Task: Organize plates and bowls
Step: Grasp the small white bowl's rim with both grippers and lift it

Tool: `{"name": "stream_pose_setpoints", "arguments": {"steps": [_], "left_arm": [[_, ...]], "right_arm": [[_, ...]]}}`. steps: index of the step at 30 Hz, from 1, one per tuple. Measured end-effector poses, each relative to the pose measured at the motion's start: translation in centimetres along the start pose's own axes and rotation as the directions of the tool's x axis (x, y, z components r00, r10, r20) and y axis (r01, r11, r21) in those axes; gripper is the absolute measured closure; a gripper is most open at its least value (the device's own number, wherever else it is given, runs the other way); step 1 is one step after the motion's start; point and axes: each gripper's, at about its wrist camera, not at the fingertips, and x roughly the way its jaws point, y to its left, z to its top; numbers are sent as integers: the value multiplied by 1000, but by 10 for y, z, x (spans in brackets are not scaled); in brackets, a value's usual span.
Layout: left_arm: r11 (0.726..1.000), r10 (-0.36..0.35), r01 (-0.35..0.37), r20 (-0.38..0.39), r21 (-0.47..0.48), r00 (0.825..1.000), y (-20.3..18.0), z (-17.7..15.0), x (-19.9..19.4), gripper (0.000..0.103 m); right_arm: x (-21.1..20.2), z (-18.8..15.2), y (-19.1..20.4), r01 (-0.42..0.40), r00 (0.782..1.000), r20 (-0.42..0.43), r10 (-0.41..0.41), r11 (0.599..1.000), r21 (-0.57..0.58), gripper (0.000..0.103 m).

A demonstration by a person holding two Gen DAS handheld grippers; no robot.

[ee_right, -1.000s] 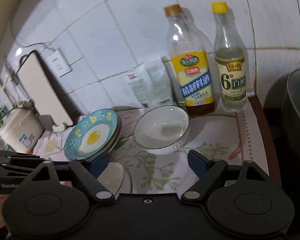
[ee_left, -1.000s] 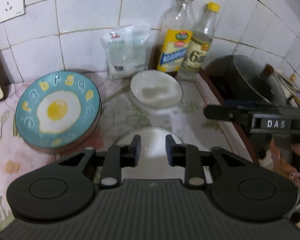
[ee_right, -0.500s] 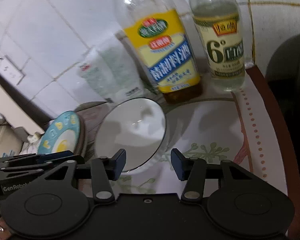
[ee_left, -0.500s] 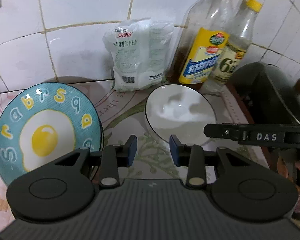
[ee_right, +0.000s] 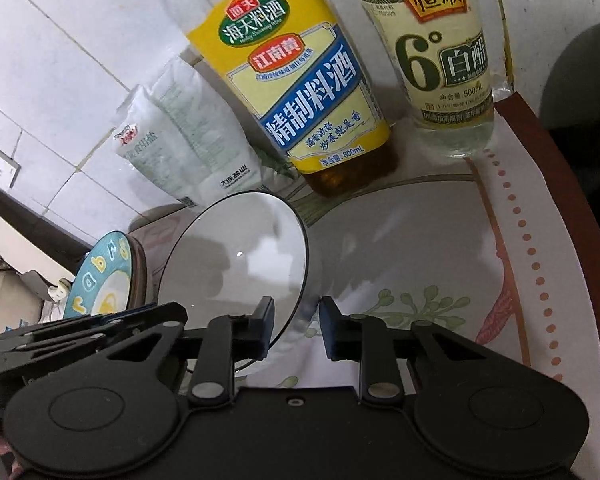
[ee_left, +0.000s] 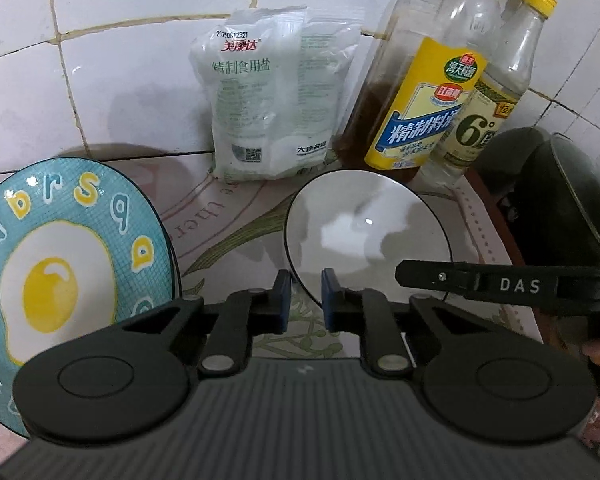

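A white bowl with a thin dark rim [ee_left: 366, 226] sits on the floral cloth; it also shows in the right wrist view [ee_right: 236, 256]. My left gripper [ee_left: 303, 300] has its jaws a narrow gap apart, straddling the bowl's near-left rim. My right gripper [ee_right: 296, 326] has its jaws a narrow gap apart, straddling the bowl's near-right rim. Neither is closed on it. A blue plate with a fried-egg picture [ee_left: 60, 276] sits on a stack to the left, also visible in the right wrist view [ee_right: 102, 280].
A cooking-wine bottle [ee_left: 420, 80], a vinegar bottle [ee_left: 496, 92] and a salt bag [ee_left: 268, 96] stand against the tiled wall just behind the bowl. A dark pot with a lid [ee_left: 552, 208] sits to the right past the counter edge.
Both grippers moved forward to the white bowl and narrowed their jaws; the right one went from wide open to a narrow gap over the rim.
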Motion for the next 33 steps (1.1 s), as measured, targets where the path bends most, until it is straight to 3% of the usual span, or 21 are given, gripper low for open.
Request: {"name": "stream_pose_setpoints", "arguments": {"steps": [3, 6, 9, 28, 33], "left_arm": [[993, 35, -34, -7, 111, 999, -10, -5, -3, 89], [997, 22, -20, -31, 74, 999, -7, -9, -8, 89], [999, -1, 2, -6, 52, 1000, -5, -14, -22, 89], [997, -54, 47, 132, 59, 990, -1, -60, -186, 89], [997, -49, 41, 136, 58, 989, 1, -77, -203, 89]], "right_arm": [[0, -3, 8, 25, 1000, 8, -24, 998, -51, 78], [-7, -6, 11, 22, 999, 26, -20, 998, -53, 80], [-20, -8, 17, 15, 999, 45, -13, 998, -57, 80], [-138, -62, 111, 11, 993, 120, 16, 973, -229, 81], [-150, -81, 122, 0, 992, 121, 30, 970, -242, 81]]}}
